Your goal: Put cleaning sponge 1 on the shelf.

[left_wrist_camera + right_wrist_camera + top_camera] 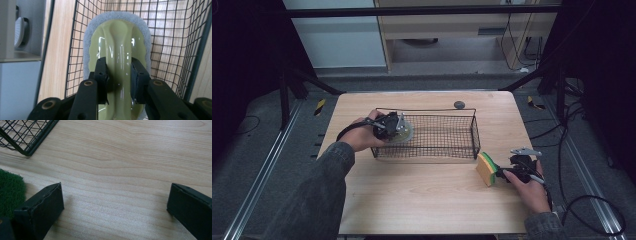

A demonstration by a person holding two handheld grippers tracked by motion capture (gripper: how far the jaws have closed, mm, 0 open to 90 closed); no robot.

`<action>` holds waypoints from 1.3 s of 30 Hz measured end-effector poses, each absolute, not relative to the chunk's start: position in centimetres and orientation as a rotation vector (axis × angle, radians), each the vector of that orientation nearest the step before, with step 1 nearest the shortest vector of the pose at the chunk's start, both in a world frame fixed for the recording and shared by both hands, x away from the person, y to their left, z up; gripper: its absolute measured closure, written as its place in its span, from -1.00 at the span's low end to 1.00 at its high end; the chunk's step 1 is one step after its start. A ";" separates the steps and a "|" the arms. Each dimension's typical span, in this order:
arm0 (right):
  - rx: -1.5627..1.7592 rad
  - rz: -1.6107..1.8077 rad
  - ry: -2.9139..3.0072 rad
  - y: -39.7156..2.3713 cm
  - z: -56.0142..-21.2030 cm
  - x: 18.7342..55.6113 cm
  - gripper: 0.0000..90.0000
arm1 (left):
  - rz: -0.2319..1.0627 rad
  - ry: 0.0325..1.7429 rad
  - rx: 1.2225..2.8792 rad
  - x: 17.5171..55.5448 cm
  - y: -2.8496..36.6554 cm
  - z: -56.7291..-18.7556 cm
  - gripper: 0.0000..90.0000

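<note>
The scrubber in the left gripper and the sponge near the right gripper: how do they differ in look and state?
The scrubber is pale green with a glossy handle and a grey-white pad rim; the sponge is a yellow block with a green face. The scrubber is clamped in the left gripper over the wire basket; the sponge rests on the table beside the open right gripper, ungripped. Both are cleaning tools.

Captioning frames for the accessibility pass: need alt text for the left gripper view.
The left gripper has its two black jaws shut on the raised ridge handle of a glossy pale-green plastic scrubber with a grey foam pad rim, held inside a black wire mesh basket. Light wooden table shows through and beside the mesh.
</note>
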State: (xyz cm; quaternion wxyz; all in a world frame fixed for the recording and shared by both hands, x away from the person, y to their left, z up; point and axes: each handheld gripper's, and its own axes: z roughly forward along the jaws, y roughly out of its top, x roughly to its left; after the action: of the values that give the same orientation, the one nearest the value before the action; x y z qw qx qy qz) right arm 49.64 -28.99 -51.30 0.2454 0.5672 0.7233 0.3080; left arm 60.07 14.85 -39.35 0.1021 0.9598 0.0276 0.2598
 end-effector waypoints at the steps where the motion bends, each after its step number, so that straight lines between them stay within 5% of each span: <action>1: 1.548 0.841 1.974 -29.0 -51.3 49.6 -0.98 | 0.767 0.081 2.834 60.1 14.8 -39.4 0.57; 39: 1.541 0.840 1.978 -29.0 -51.3 49.7 -0.98 | 0.572 0.171 2.915 62.5 14.4 -42.4 0.57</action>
State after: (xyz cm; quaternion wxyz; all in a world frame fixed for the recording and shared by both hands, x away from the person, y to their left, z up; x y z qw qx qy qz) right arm 49.68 -29.03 -51.30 0.2458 0.5648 0.7251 0.3079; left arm 62.47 14.44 -42.42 0.0831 0.9763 0.0573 0.1916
